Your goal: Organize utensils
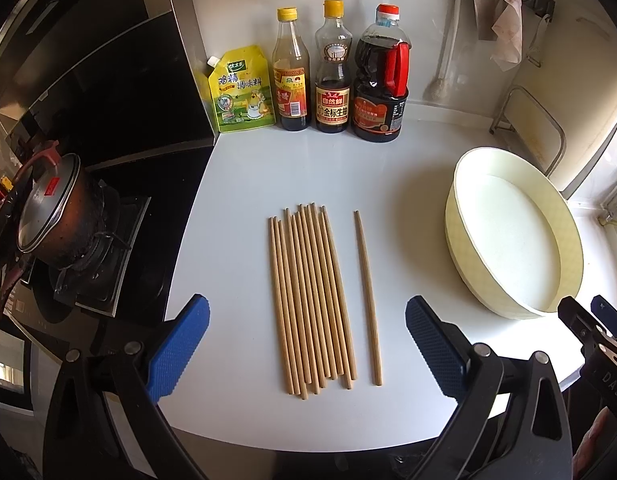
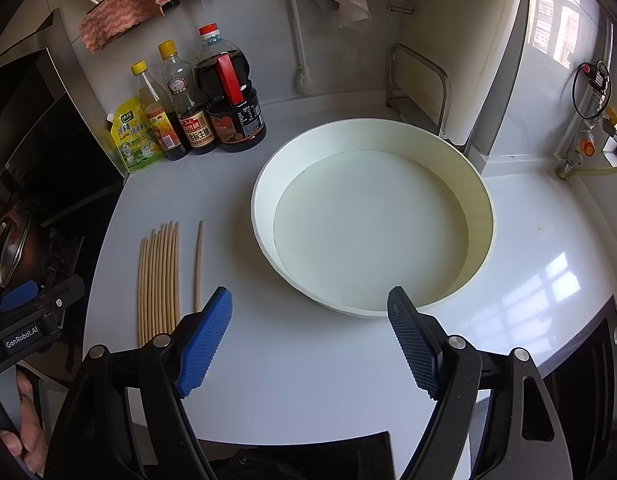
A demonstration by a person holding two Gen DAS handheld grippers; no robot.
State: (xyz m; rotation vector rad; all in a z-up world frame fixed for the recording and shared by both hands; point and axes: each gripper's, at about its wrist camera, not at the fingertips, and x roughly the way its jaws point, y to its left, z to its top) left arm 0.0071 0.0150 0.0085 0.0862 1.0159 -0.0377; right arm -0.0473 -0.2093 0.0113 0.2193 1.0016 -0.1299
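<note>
Two grippers are held above a white counter (image 1: 236, 184), both with jaws spread wide and nothing between them; the left gripper (image 1: 307, 346) is set over a bundle of chopsticks (image 1: 308, 300), which lies flat on the counter between its blue pads (image 1: 180, 348); a single chopstick (image 1: 367, 300) is laid just beside the bundle, on its right, parallel and apart from it. The right gripper (image 2: 309, 342) is held before a round cream basin (image 2: 482, 200), which stands on the counter to the right of the chopsticks and is seen with nothing inside. Three dark bottles (image 1: 336, 76) and a yellow pouch (image 1: 240, 92) are lined up against the back wall; a lidded pot (image 1: 56, 212) is seen on the stove at the left edge. A hand (image 2: 24, 432) is glimpsed under the left gripper's body in the right wrist view.
</note>
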